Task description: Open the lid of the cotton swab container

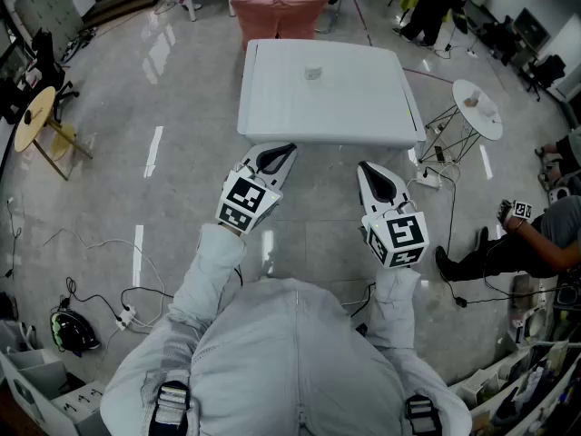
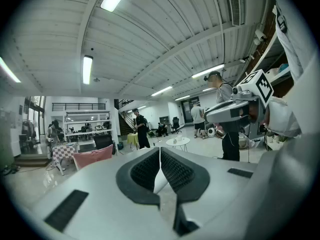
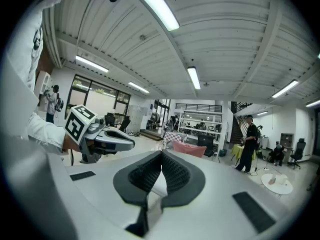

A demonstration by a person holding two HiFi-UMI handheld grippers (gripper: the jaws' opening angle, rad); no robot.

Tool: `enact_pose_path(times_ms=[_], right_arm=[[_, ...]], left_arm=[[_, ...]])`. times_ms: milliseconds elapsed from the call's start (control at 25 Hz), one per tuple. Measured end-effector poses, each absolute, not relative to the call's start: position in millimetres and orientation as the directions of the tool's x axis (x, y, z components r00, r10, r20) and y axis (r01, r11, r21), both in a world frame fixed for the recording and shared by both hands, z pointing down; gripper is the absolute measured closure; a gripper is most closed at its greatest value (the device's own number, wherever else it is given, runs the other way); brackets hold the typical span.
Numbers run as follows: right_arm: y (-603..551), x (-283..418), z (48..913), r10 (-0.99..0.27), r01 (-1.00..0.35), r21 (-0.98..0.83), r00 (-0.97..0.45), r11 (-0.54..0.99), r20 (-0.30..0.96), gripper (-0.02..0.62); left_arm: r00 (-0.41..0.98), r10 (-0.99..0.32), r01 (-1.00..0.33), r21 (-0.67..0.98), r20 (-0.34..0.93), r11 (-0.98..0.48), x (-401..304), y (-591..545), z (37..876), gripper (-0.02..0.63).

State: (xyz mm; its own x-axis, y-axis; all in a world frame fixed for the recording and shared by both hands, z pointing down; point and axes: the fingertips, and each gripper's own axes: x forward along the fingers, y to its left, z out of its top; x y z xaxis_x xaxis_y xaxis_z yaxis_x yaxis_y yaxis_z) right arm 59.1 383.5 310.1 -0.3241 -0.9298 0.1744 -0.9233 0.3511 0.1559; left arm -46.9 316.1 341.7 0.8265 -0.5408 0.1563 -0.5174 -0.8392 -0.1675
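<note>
A small pale cotton swab container (image 1: 313, 73) stands on the white table (image 1: 272, 107) ahead of me, toward its far side. Both grippers hang in the air short of the table's near edge, well away from the container. My left gripper (image 1: 289, 147) is shut with nothing in it; in the left gripper view its dark pads (image 2: 160, 150) meet in a thin line. My right gripper (image 1: 363, 165) is also shut and empty, jaws closed together (image 3: 161, 154). Each gripper view looks out level over the room and misses the container.
A pink chair (image 1: 277, 14) stands behind the table. A small round white table (image 1: 478, 107) is at the right, a round wooden one (image 1: 36, 116) at the left. Cables and a power strip (image 1: 427, 178) lie on the floor. A seated person (image 1: 536, 243) is at the right.
</note>
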Motion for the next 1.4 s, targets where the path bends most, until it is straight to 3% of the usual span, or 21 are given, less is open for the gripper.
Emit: enact_pose_path(times_ms=[520,1400], right_arm=[[374.3,84.8,315.0,-0.941,-0.930,0.178,-0.293,0.322,0.171,0.560],[354.5,121.8,326.4,-0.898,-0.867,0.234,-0.422,0.439,0.122,0.561]], left_arm=[[0.818,-0.551,-0.530,-0.155,0.167,-0.834,-31.2,307.9,349.4,0.581],[0.742,-0.632,-0.612,-0.162,0.222,-0.775,-2.8,300.4,366.6,0.581]])
